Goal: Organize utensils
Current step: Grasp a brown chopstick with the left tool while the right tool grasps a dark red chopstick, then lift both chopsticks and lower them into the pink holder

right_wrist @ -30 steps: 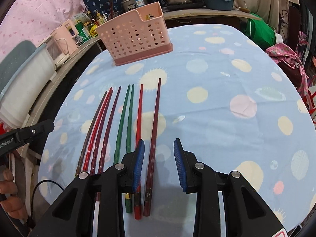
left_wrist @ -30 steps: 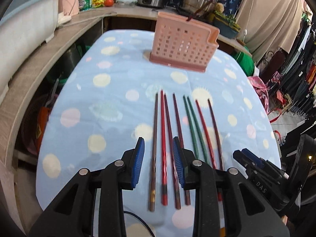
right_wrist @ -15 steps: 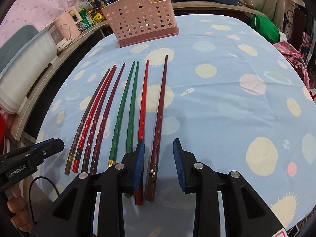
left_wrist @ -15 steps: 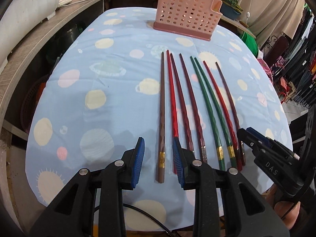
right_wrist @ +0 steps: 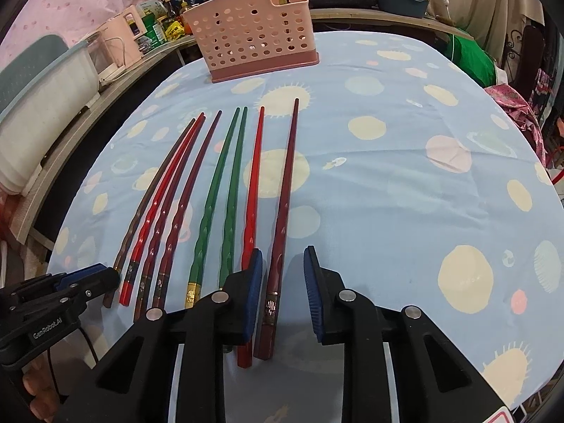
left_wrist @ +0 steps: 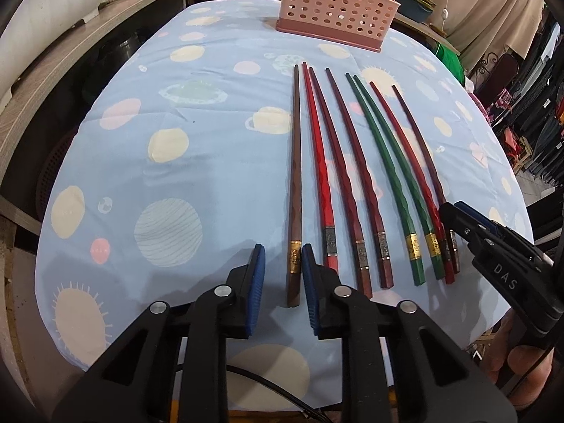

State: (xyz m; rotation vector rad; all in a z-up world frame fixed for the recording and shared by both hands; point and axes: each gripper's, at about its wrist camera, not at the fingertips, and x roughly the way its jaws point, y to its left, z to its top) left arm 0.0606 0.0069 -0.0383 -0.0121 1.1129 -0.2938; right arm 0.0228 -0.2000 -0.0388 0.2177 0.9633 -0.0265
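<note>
Both hands dropped closer. L gripper (left_wrist: 280, 271) closing round brown chopstick (left_wrist: 295, 190), R gripper (right_wrist: 283, 282) round maroon chopstick (right_wrist: 283, 204); neither clamped yet. Pickups for pink basket (right_wrist: 252, 40) imminent, I reckon

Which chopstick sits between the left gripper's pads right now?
The brown chopstick with the gold band, leftmost in the row. The left gripper is closing around its butt end; the others lie outside its pads.

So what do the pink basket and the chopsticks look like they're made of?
Basket: moulded plastic, matte, going by the even pink colour and punched rows of round holes. Chopsticks: probably lacquered wood or resin, glossy, with carved twisted grips and metal-looking bands near the thick ends; can't tell which.
</note>
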